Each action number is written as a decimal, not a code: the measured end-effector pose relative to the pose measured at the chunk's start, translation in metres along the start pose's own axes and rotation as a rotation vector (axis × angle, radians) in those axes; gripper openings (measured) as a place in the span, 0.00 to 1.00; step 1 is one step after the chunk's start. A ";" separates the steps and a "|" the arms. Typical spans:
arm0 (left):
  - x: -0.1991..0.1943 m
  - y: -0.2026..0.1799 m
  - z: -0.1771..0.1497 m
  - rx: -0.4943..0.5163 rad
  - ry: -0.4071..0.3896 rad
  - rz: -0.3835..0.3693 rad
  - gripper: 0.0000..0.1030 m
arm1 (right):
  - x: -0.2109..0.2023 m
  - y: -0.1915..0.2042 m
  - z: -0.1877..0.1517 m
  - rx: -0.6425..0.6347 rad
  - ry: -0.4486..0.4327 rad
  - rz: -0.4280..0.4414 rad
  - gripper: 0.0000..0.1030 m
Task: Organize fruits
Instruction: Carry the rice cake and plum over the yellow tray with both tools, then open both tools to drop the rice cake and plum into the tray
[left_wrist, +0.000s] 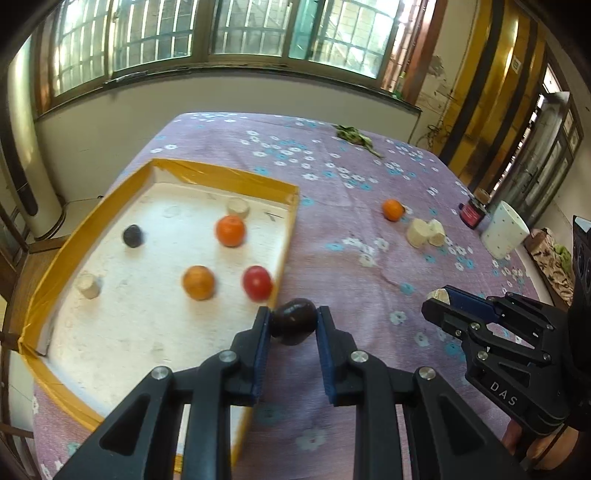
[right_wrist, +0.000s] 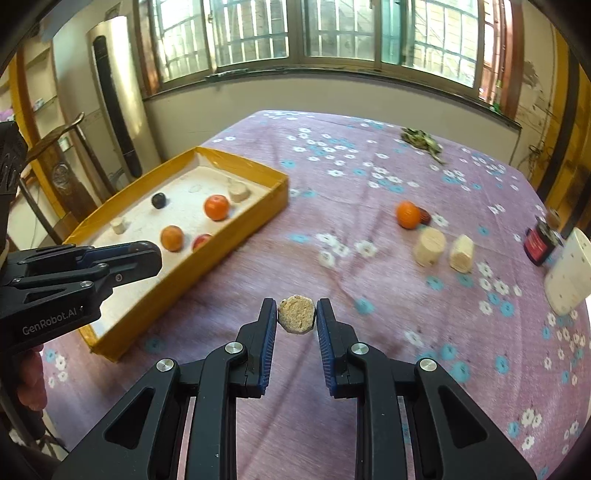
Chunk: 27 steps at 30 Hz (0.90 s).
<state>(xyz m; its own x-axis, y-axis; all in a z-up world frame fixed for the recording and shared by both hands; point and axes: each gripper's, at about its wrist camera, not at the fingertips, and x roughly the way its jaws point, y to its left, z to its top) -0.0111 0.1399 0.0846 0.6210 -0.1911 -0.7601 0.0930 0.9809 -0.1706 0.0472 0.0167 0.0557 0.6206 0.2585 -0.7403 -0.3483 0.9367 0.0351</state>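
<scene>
The left tool (left_wrist: 293, 320) grips a dark fruit (left_wrist: 294, 320) beside the tray (left_wrist: 286, 242), while the right tool (right_wrist: 296, 314) grips a cork (right_wrist: 296, 314).

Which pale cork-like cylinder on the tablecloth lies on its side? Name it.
The right-hand one of the pair near the loose orange: it lies tipped over, round end facing out, while its neighbour stands upright.

Purple cloth (right_wrist: 369, 295) with white-blue flowers, yellow-edged white tray (left_wrist: 221, 173), dark fruit (left_wrist: 293, 320), beige piece (right_wrist: 296, 314)
</scene>
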 end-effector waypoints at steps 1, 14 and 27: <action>-0.001 0.007 0.001 -0.010 -0.003 0.010 0.26 | 0.002 0.006 0.003 -0.010 -0.001 0.008 0.21; -0.015 0.101 -0.003 -0.147 -0.023 0.132 0.26 | 0.026 0.083 0.039 -0.131 -0.015 0.109 0.21; -0.004 0.158 -0.016 -0.216 0.015 0.204 0.26 | 0.072 0.142 0.037 -0.201 0.068 0.193 0.21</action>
<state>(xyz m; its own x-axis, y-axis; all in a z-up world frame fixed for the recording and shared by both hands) -0.0114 0.2946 0.0504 0.5985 0.0076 -0.8011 -0.2015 0.9692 -0.1413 0.0685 0.1775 0.0325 0.4835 0.4045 -0.7762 -0.5918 0.8045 0.0506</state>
